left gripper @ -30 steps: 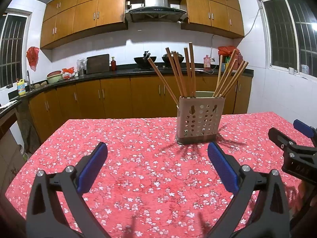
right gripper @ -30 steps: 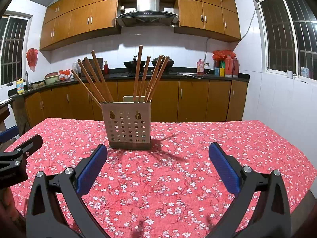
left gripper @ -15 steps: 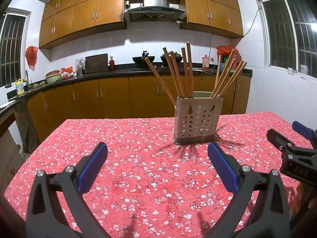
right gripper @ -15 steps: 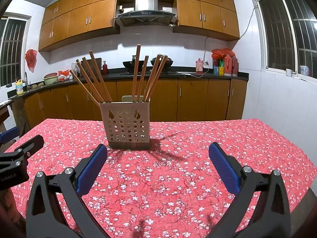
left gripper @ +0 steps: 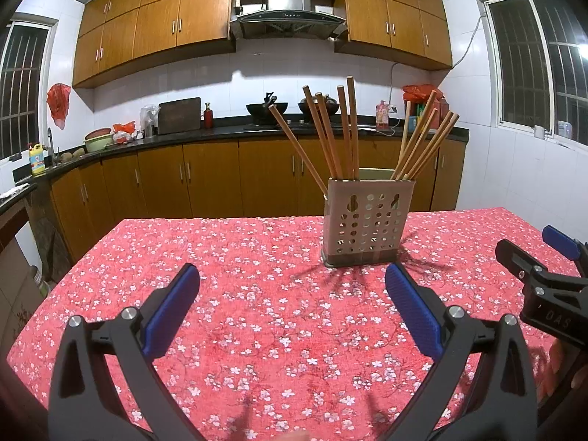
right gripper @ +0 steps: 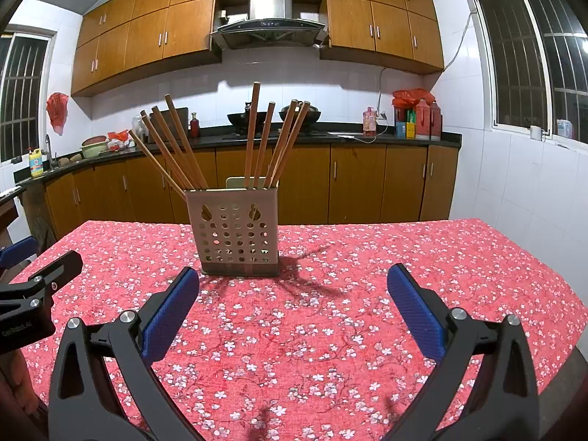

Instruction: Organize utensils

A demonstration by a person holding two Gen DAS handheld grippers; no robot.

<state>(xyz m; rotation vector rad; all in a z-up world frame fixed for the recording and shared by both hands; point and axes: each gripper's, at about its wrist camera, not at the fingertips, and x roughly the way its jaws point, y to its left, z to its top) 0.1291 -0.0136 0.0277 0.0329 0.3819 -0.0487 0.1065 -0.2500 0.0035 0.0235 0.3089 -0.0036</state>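
Both views have drifted only slightly; the holder [left gripper: 368, 221] stays upright, chopsticks [left gripper: 340, 132] fanned inside. Left gripper [left gripper: 293, 308] and right gripper [right gripper: 293, 307] gape empty.

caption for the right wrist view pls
Open right gripper faces a chopstick holder on a floral tablecloth.

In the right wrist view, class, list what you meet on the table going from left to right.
Left hand-held gripper → chopstick holder with chopsticks → right hand-held gripper, its right pad farthest right.
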